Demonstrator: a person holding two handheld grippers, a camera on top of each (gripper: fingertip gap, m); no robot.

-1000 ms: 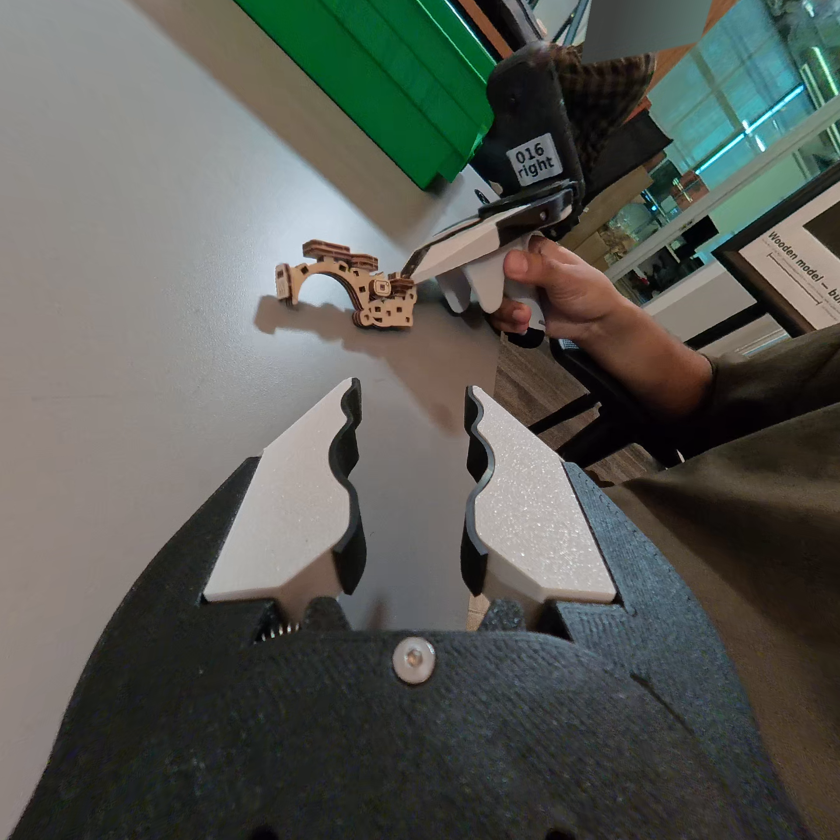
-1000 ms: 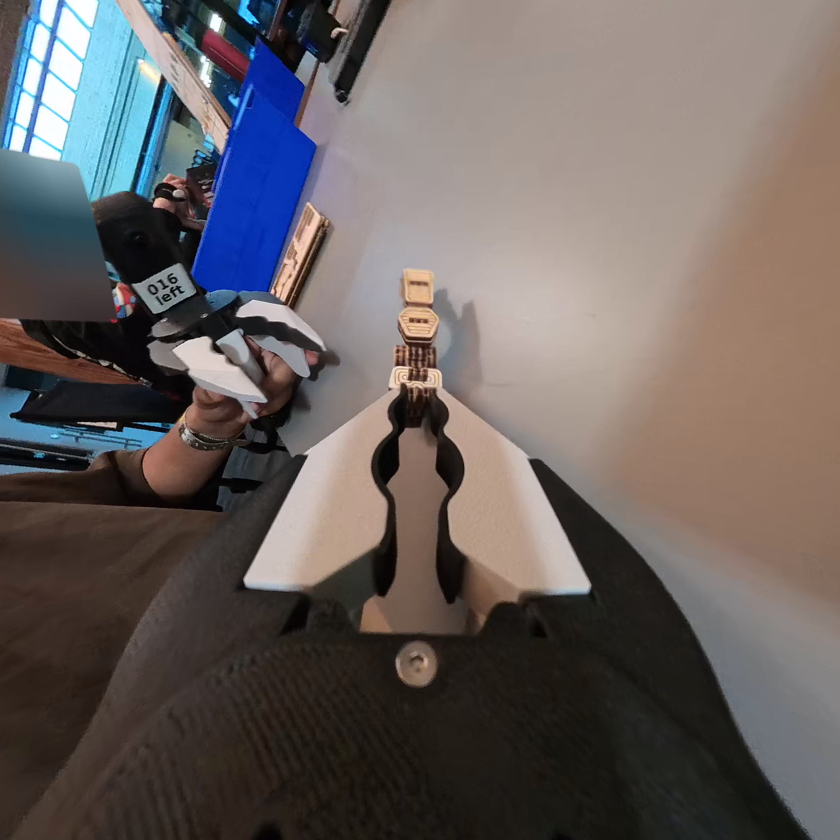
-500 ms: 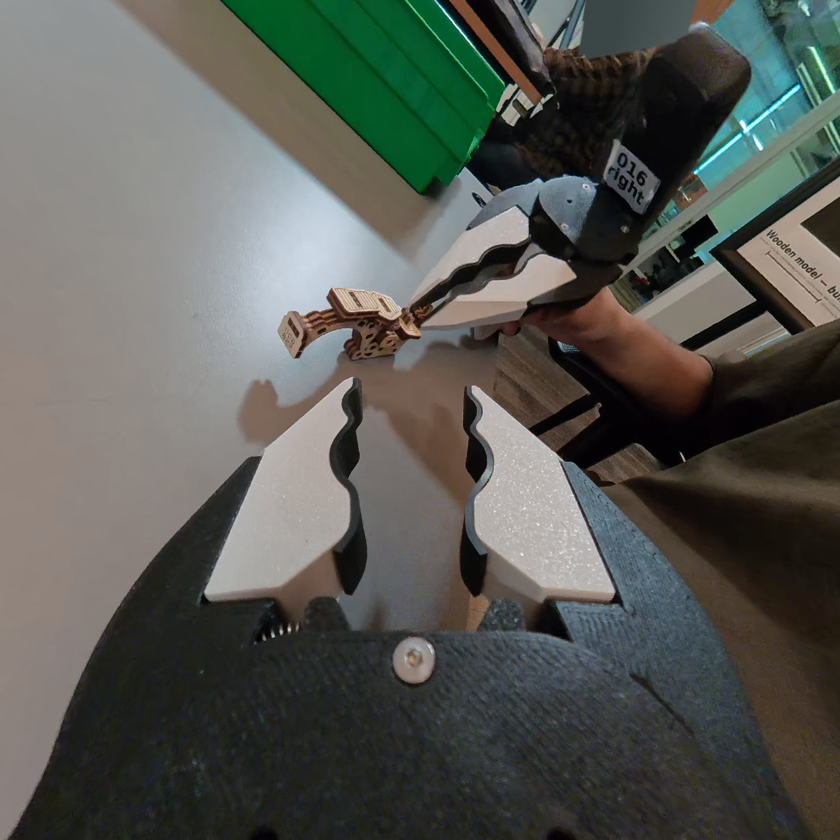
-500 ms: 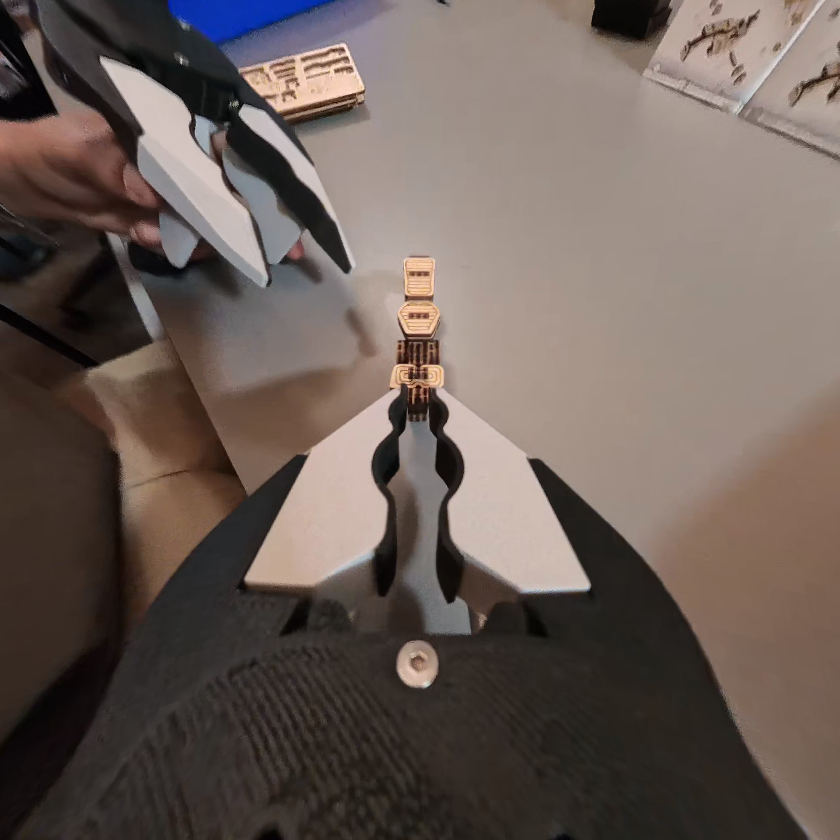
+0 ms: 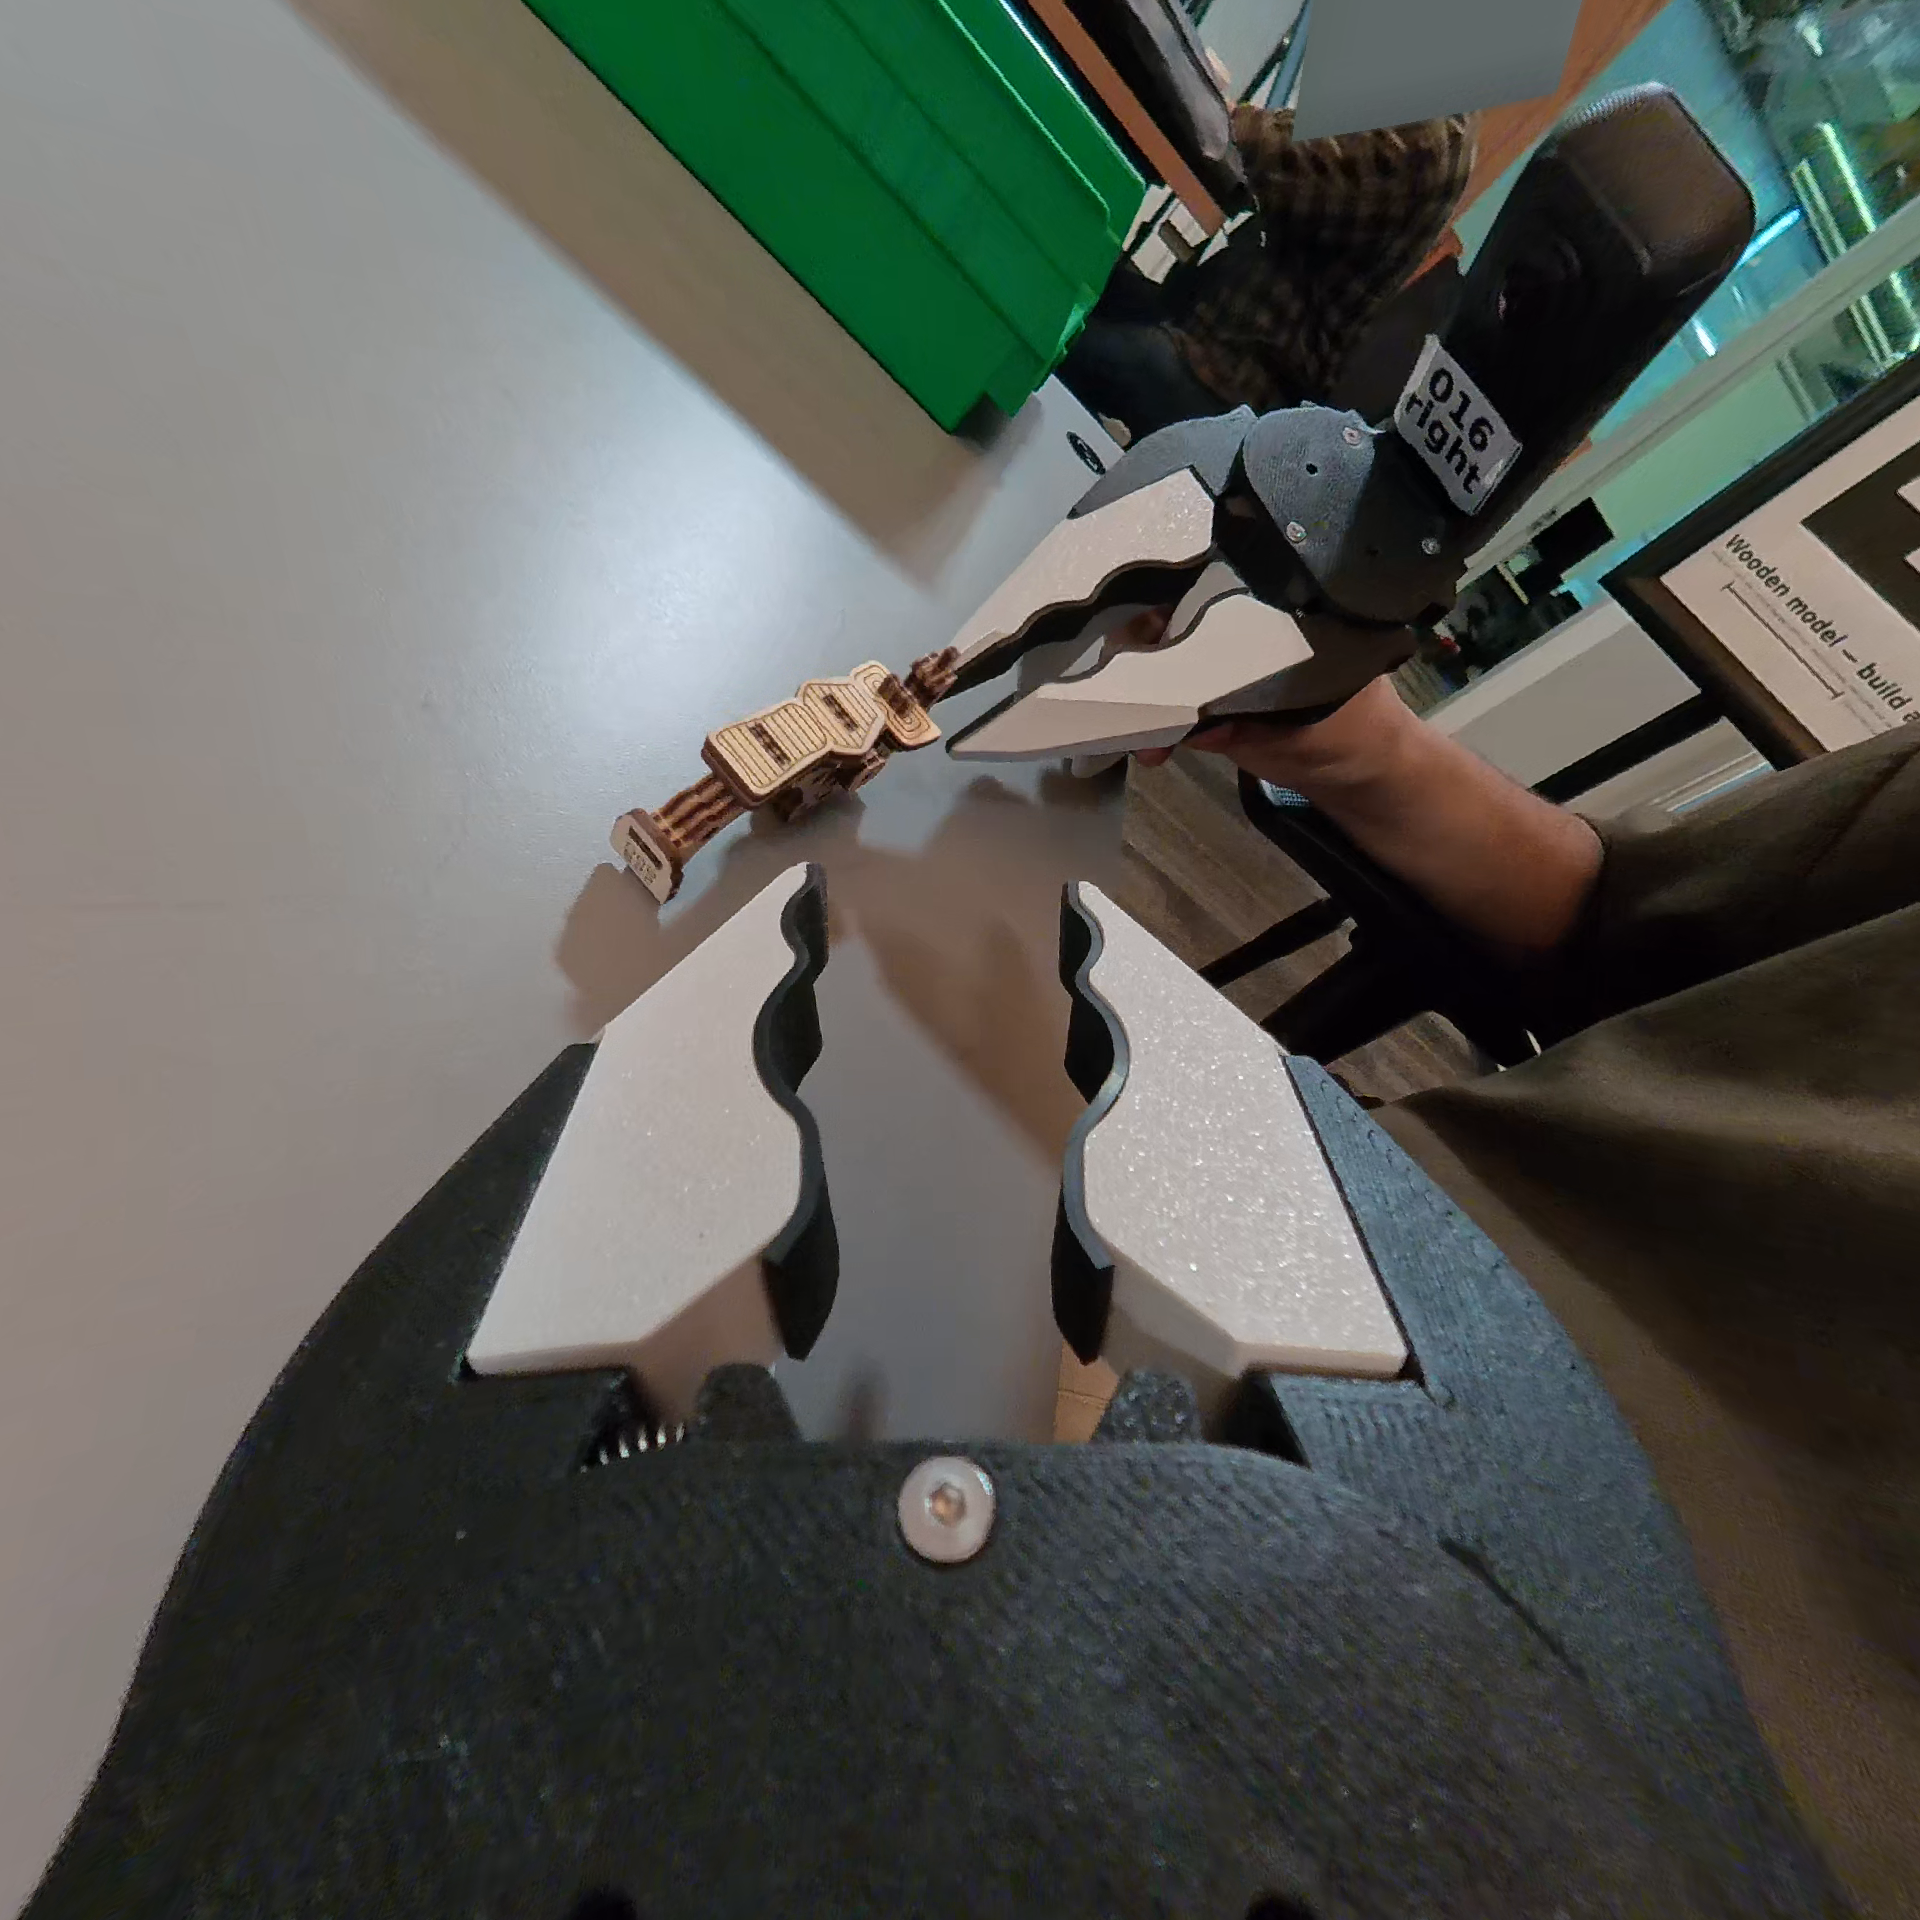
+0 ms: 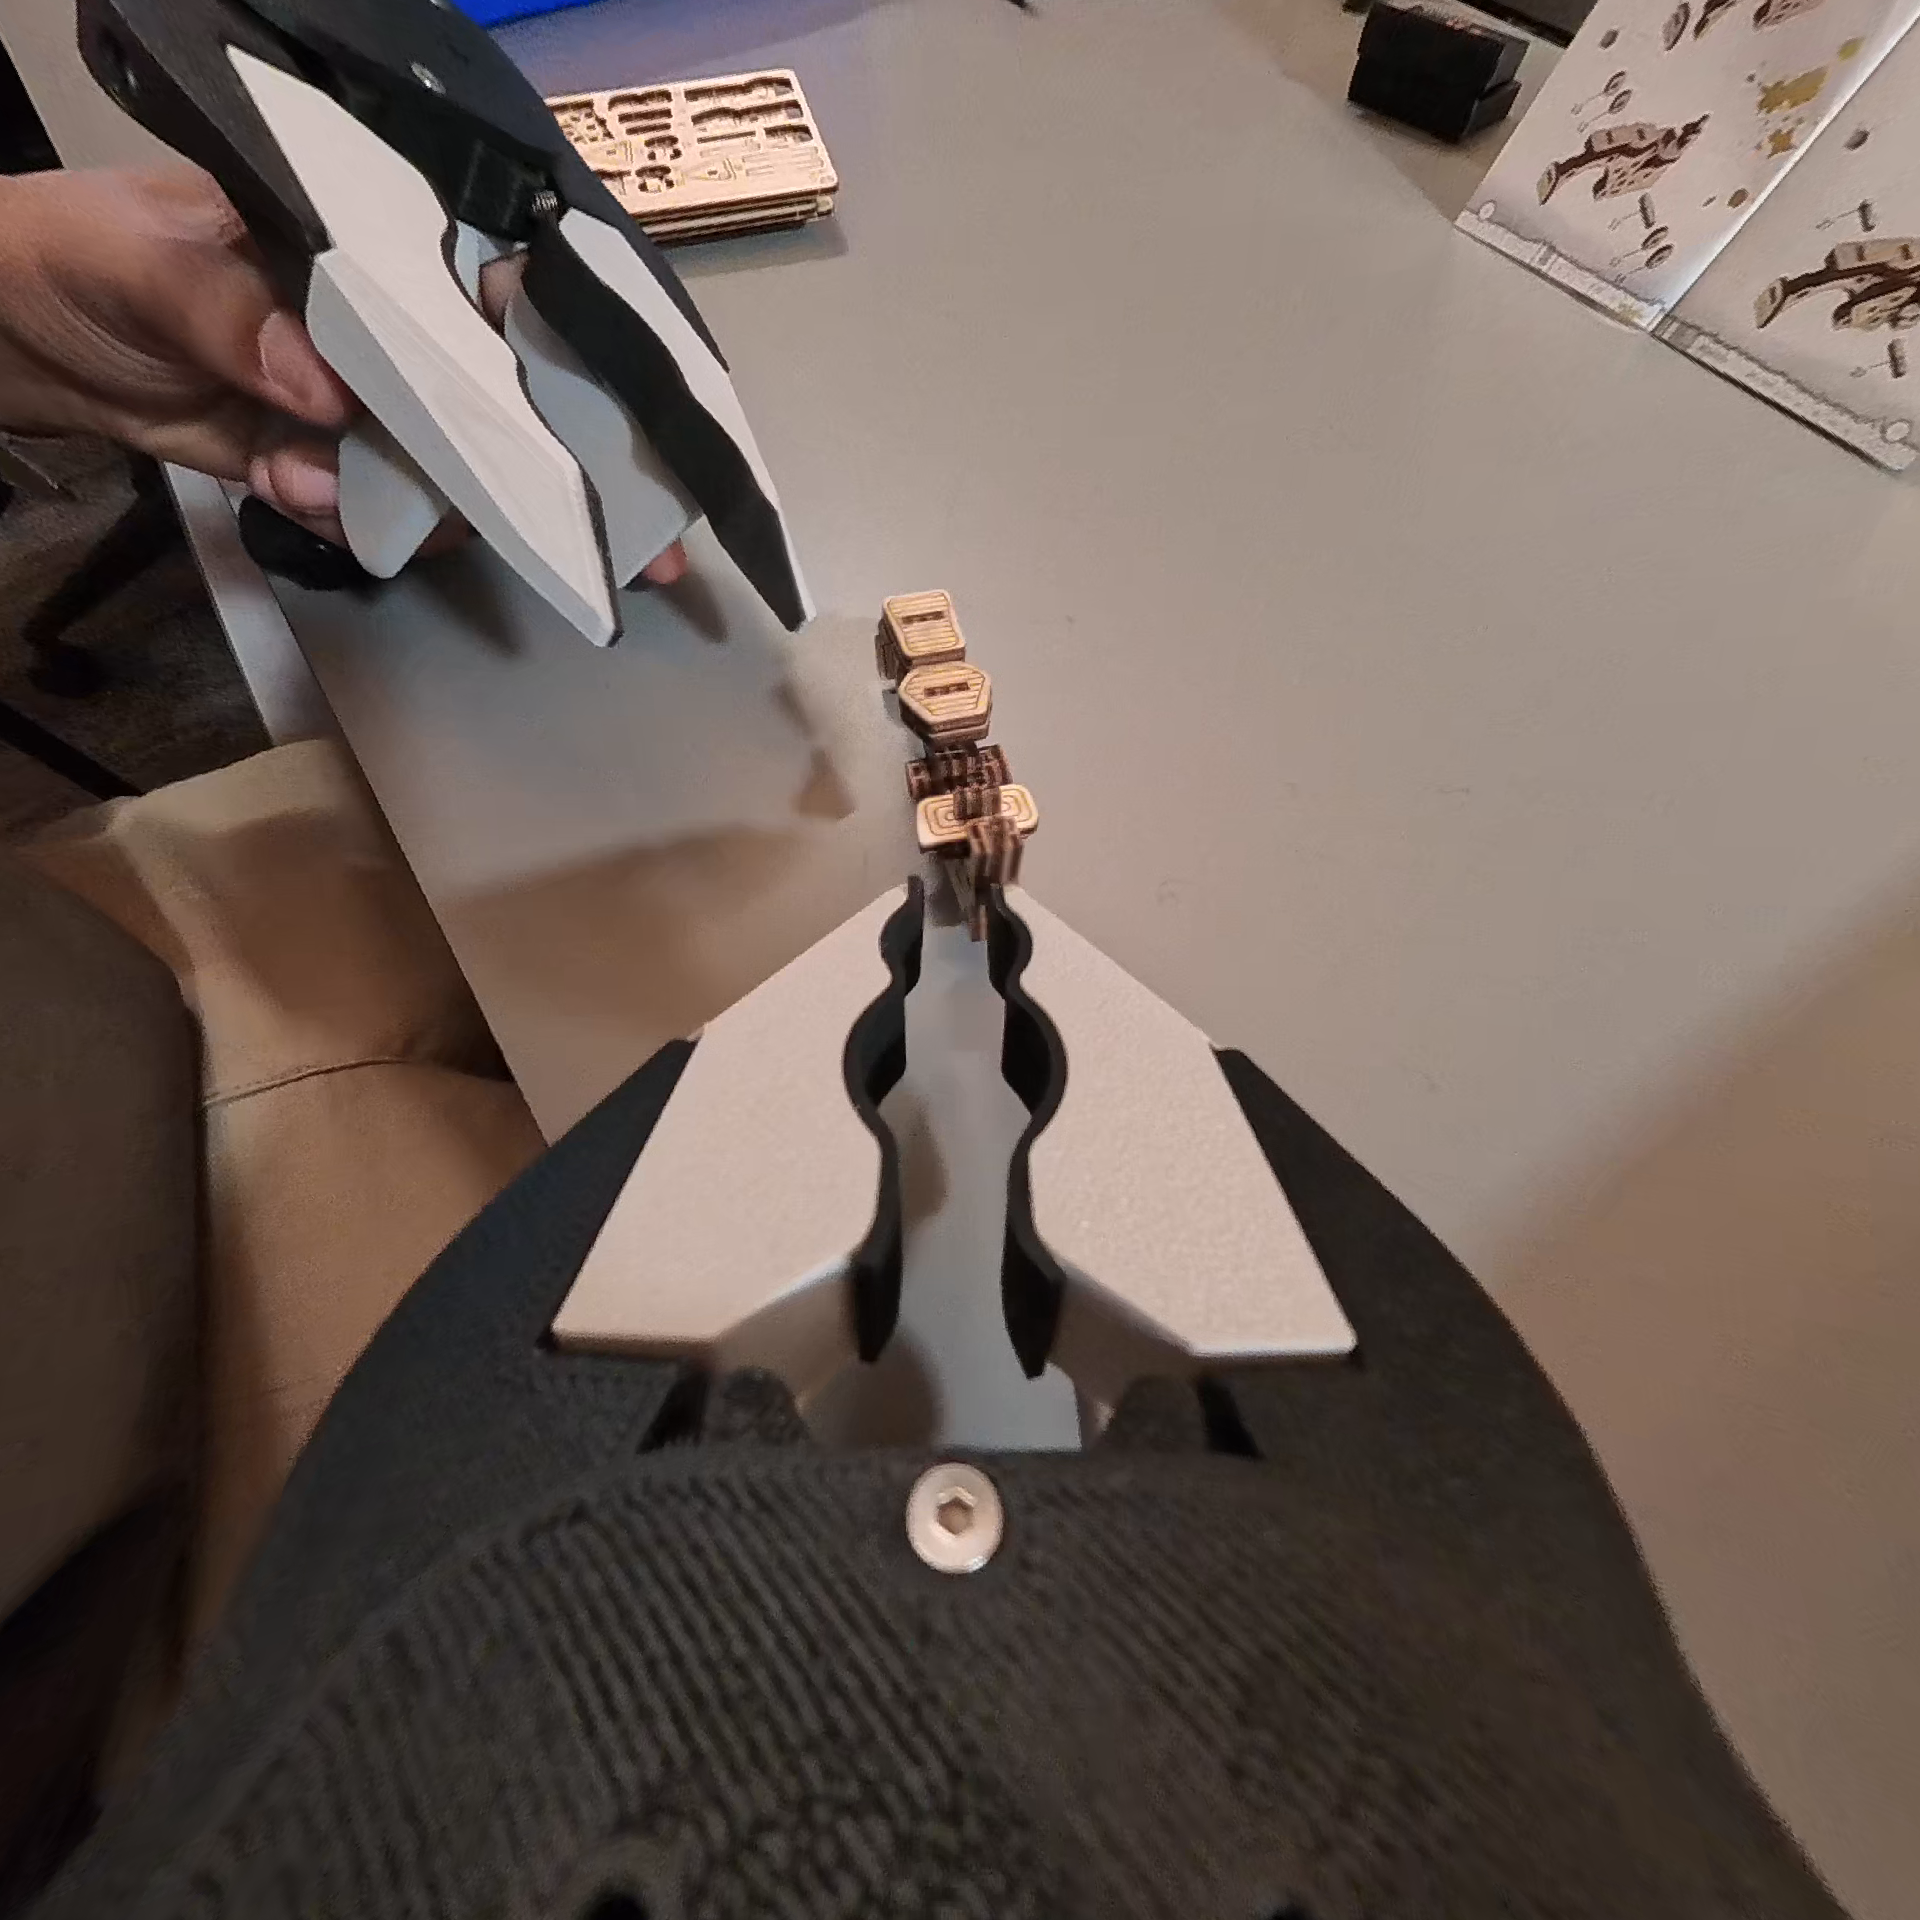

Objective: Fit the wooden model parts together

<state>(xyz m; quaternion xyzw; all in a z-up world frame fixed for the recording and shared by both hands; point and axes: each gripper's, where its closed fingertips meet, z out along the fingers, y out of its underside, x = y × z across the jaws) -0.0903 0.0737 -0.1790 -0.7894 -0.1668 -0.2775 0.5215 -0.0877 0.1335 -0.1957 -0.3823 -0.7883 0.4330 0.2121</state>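
Observation:
The wooden model point(image 5: 800, 743), a small curved assembly of laser-cut plywood pieces, lies on the grey table point(image 5: 312, 623) just beyond my left gripper point(image 5: 940, 894). That gripper is open and empty. My right gripper point(image 6: 956, 899) has its jaws a little apart. The model's near end point(image 6: 977, 894) sits between the tips against the right finger, with a gap on the left side. The rest of the model point(image 6: 945, 707) stretches away along the table. The right gripper also shows in the left wrist view point(image 5: 951, 696), and the left gripper in the right wrist view point(image 6: 707, 623), both hand-held.
Green bins point(image 5: 883, 187) stand at the table's far side. A stack of wooden part sheets point(image 6: 717, 145), a black box point(image 6: 1444, 73) and printed instruction sheets point(image 6: 1714, 208) lie farther out. The table edge point(image 6: 343, 748) runs close by the person's lap. The gap from one gripper's tips to the other's is roughly 7 centimeters.
The right gripper rolled and lowered the model so it lies along the table. Its jaws have parted slightly. The left gripper stays open and is now closer to the model.

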